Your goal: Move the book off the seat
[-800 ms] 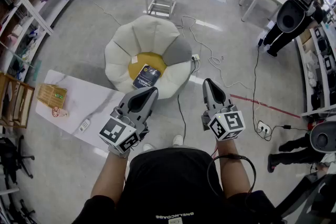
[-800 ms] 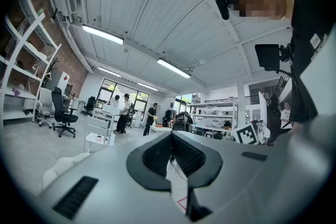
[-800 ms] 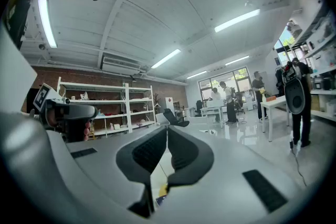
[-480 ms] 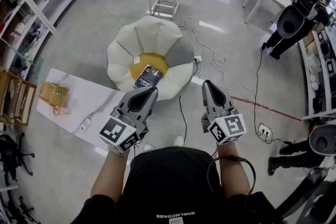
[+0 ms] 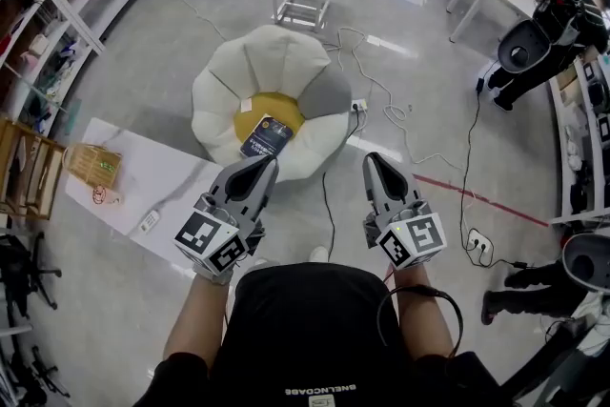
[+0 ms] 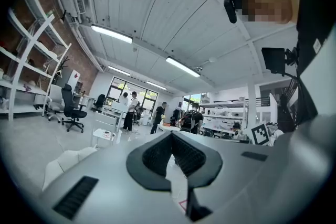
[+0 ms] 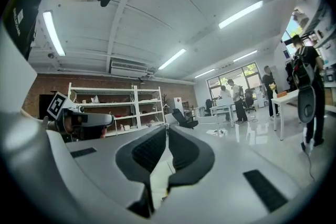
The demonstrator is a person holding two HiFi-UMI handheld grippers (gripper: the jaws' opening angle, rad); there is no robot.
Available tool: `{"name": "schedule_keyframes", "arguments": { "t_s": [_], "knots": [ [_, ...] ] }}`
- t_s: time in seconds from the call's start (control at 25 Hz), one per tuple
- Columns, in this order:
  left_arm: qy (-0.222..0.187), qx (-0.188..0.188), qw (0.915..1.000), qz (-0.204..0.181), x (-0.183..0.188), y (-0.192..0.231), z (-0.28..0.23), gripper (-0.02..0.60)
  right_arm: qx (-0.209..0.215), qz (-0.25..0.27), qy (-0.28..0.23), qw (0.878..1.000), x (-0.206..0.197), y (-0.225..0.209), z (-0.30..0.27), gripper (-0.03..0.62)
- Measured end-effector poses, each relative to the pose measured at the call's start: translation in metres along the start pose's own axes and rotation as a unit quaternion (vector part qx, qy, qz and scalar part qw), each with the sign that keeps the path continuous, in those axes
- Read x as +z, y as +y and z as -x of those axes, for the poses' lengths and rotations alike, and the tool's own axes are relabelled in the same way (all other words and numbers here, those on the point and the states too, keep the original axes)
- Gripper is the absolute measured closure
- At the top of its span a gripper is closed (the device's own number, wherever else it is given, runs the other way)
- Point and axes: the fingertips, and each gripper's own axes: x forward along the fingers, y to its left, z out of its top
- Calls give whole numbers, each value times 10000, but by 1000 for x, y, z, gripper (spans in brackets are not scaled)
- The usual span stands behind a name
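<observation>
Book hasn't budged, it's still lying on the yellow seat of the white chair. Pretty much nothing's changed in the last second. Left tongs and right tongs stay closed on nothing, near me and well short of the chair, so I'd say the reach hasn't started.

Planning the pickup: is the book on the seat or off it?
On it. The book lies on the yellow centre of the white flower-shaped seat, near its front edge.
</observation>
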Motion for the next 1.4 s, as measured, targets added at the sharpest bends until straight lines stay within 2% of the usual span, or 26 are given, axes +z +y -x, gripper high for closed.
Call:
{"name": "schedule_keyframes", "arguments": {
  "t_s": [0.32,0.48,0.56,0.68,0.88,1.4],
  "knots": [
    [45,388,9992,101,-22,-16,-26,574,276,-139,59,9995,-7,-36,8,569],
    [208,593,9977,-253,-27,-15,-33,575,361,-115,99,9992,-10,-41,-1,569],
    [212,676,9972,-256,-27,-6,-38,577,382,-122,131,9991,-12,-45,-10,569],
    [163,744,9971,-77,-26,16,-45,577,385,-110,192,9990,-16,-48,-27,569],
    [141,679,9976,-16,-21,57,-59,577,299,-118,301,9990,-22,-56,-68,569],
    [208,985,9948,176,-7,215,-58,575,327,-71,730,9968,-40,-31,-216,568]
  ]
}}
